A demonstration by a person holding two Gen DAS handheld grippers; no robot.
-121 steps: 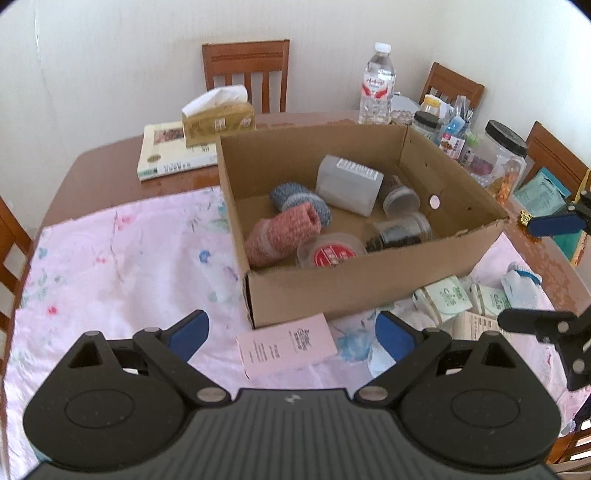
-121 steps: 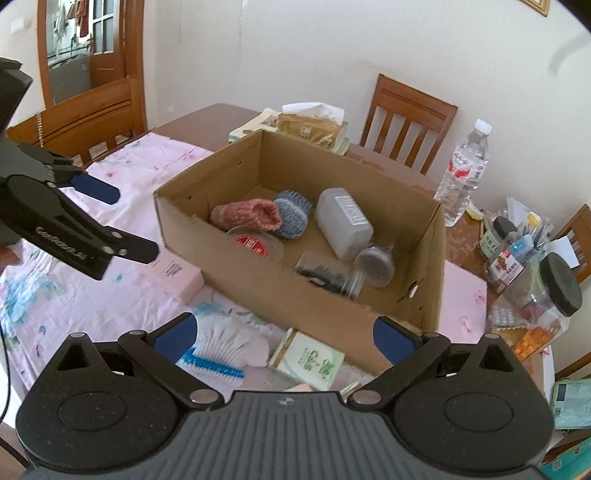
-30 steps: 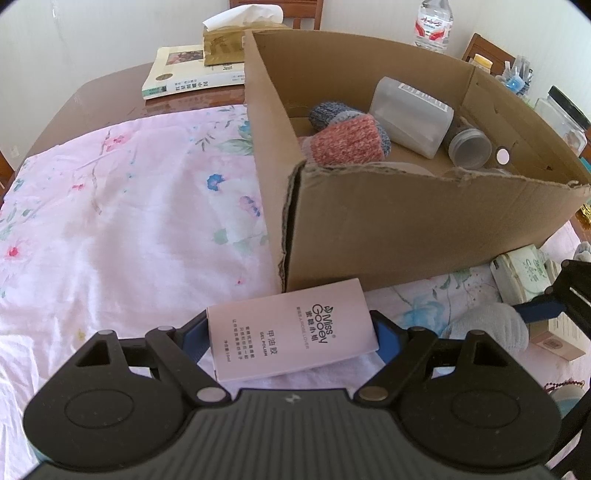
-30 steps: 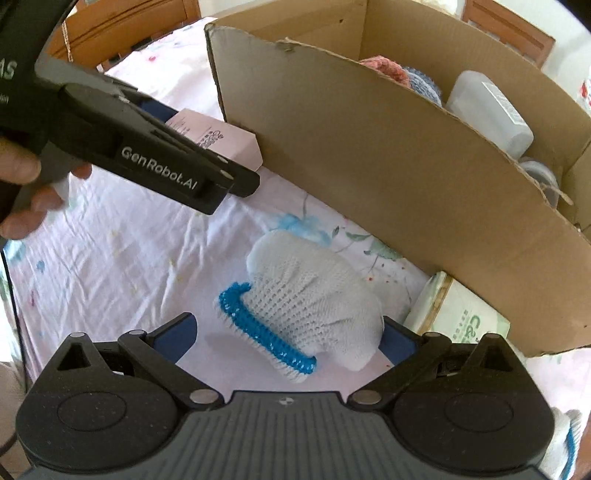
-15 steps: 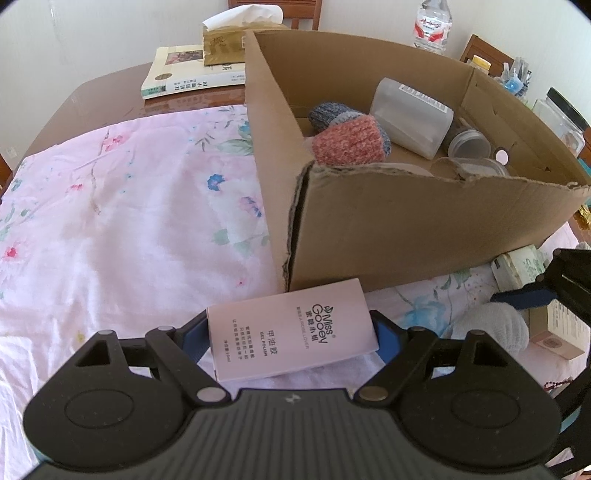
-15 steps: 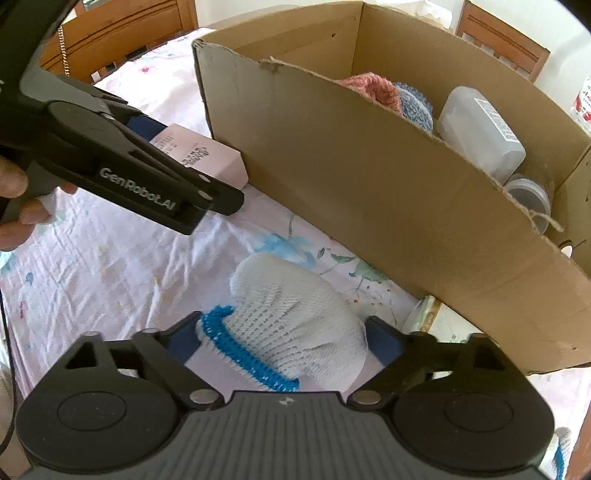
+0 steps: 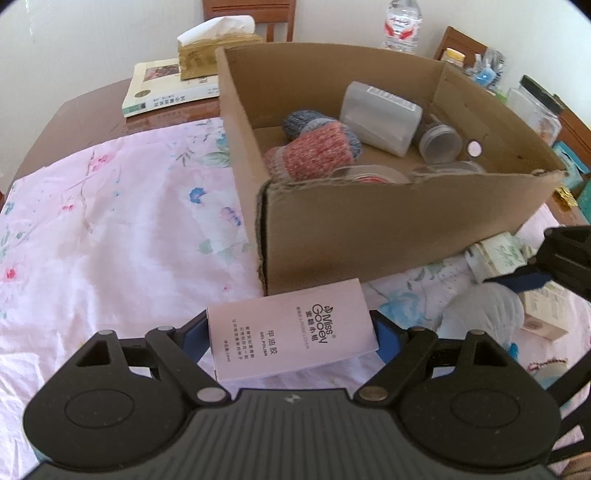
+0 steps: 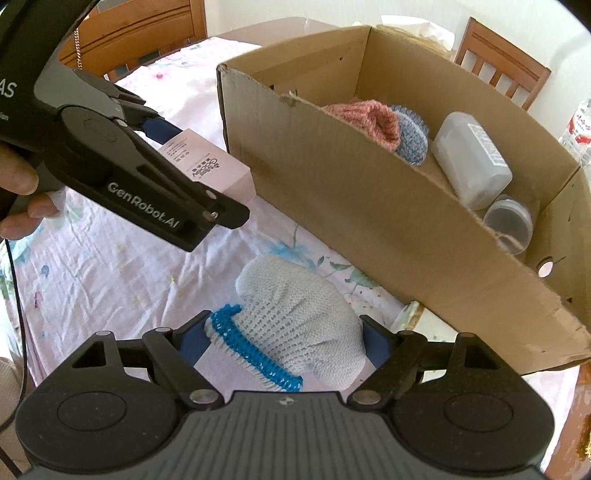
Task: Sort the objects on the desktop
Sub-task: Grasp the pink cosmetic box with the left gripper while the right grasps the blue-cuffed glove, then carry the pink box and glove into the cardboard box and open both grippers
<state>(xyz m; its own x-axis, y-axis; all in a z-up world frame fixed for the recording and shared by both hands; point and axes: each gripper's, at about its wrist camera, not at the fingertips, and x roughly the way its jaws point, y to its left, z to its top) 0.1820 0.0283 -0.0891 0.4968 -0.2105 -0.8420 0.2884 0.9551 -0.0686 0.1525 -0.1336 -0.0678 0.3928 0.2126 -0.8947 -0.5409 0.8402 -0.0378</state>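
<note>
Now my left gripper (image 7: 291, 334) pinches the pink box (image 7: 291, 332) and my right gripper (image 8: 282, 341) has closed on the white glove (image 8: 295, 317); both can go into the cardboard box (image 7: 388, 229)

Home dining room. Wooden chairs (image 7: 251, 14) ring a wooden tabletop (image 7: 92, 110) under a floral cloth (image 7: 110, 206). Tissue box (image 7: 214, 44), book (image 7: 166, 88), water bottle (image 7: 402, 22) on it.

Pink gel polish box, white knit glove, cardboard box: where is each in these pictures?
pink gel polish box (image 7: 291, 332), left wrist view, printed top face.
white knit glove (image 8: 295, 317), right wrist view, middle of the knit.
cardboard box (image 7: 388, 229), left wrist view, near outer wall.
</note>
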